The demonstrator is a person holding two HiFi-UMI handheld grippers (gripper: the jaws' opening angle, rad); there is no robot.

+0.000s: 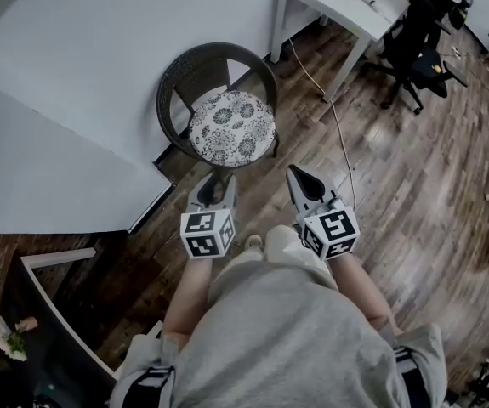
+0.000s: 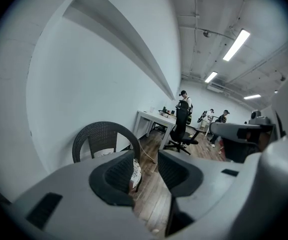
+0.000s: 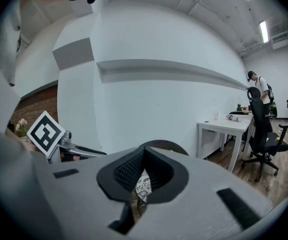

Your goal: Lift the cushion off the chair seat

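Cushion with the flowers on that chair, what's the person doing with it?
A person stands before a dark woven chair with a round white cushion with dark flowers lying on its seat. Each hand holds a gripper aimed at the chair. The left gripper has its jaws apart and empty; the right gripper has its jaws together. Neither touches the cushion, so it hasn't been lifted yet.

1. The person wore a loose grey short-sleeved shirt [image 1: 287, 338].
2. The left claw [image 1: 214, 184] and the right claw [image 1: 300, 177] had pale grey shells with black ribbed pads [image 2: 114, 176].
3. Each carried a white cube [image 1: 207, 233] printed with black square markers.
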